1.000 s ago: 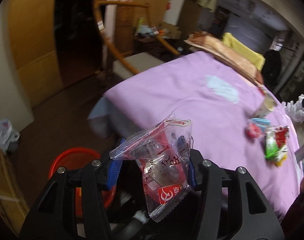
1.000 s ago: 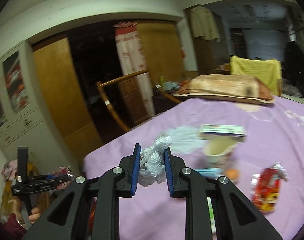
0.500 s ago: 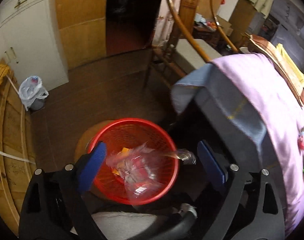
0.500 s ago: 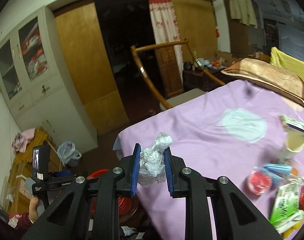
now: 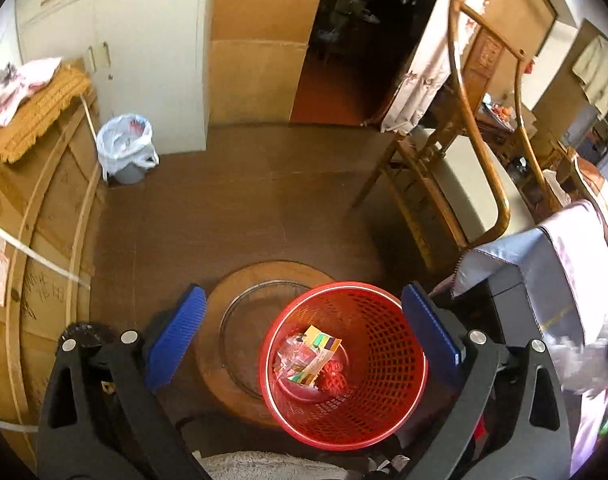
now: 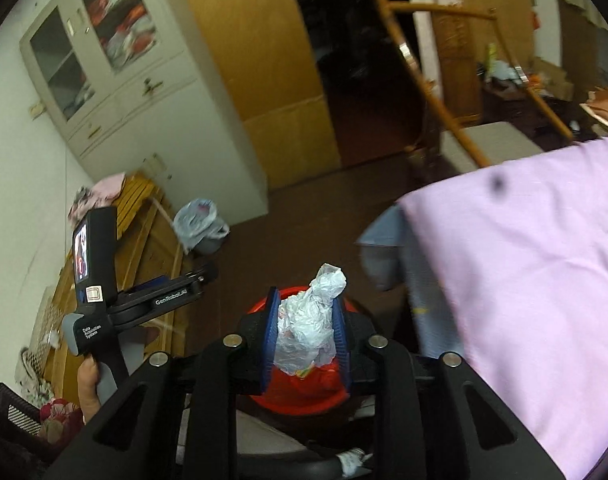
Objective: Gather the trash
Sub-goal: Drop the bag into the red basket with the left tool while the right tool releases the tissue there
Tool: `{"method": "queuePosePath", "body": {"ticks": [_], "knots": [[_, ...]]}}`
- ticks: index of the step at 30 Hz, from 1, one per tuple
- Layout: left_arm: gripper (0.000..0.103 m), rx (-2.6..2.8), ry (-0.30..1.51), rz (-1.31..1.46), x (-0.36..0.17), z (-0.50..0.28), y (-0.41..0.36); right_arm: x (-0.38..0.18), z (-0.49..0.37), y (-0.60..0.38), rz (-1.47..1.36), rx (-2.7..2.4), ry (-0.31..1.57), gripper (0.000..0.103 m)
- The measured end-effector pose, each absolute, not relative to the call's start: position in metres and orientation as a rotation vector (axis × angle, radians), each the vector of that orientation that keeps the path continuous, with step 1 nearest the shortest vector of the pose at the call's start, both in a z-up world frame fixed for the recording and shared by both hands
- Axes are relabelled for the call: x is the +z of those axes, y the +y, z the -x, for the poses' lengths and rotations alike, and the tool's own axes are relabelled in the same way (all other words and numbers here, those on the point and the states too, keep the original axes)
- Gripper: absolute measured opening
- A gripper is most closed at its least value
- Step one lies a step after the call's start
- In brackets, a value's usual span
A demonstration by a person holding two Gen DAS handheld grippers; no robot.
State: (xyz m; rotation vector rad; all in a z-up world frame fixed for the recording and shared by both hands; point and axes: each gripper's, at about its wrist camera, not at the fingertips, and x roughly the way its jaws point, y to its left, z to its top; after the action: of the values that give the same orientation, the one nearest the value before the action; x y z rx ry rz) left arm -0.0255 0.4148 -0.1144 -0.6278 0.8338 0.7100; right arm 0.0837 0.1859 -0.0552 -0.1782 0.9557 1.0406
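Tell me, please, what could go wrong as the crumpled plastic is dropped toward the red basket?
The right gripper is opening around the crumpled plastic, which is light and could drift past the red basket onto the floor. It may also cling to a pad instead of falling. The left gripper, open over the basket, could get in the way.

basket [image 5: 344, 364] on floor beside bed [image 6: 536, 264], wrappers [image 5: 308, 356] inside; round board [image 5: 231, 320] under/left of it; lined bin [image 5: 123, 148] by cabinet [image 5: 143, 52] far left; chair [image 5: 464, 168] behind bed corner
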Motion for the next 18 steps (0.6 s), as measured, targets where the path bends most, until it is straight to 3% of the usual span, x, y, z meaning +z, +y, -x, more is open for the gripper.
{"method": "queuePosePath", "body": {"ticks": [2, 3, 11, 18], "knots": [[0.095, 0.711, 0.838, 0.647, -0.118, 0.027, 0.422, -0.059, -0.082, 0.198, 0.175, 1.074, 0.977, 0.053], [0.095, 0.715, 0.841, 0.650, -0.120, 0.026, 0.424, -0.058, -0.082, 0.202, 0.172, 1.078, 0.974, 0.056], [0.095, 0.699, 0.859, 0.626, -0.120, 0.018, 0.411, -0.045, -0.098, 0.183, 0.142, 1.008, 0.918, 0.057], [0.095, 0.621, 0.846, 0.522, -0.097, 0.004, 0.367, -0.024, -0.105, 0.104, 0.032, 0.891, 0.820, 0.069]]}}
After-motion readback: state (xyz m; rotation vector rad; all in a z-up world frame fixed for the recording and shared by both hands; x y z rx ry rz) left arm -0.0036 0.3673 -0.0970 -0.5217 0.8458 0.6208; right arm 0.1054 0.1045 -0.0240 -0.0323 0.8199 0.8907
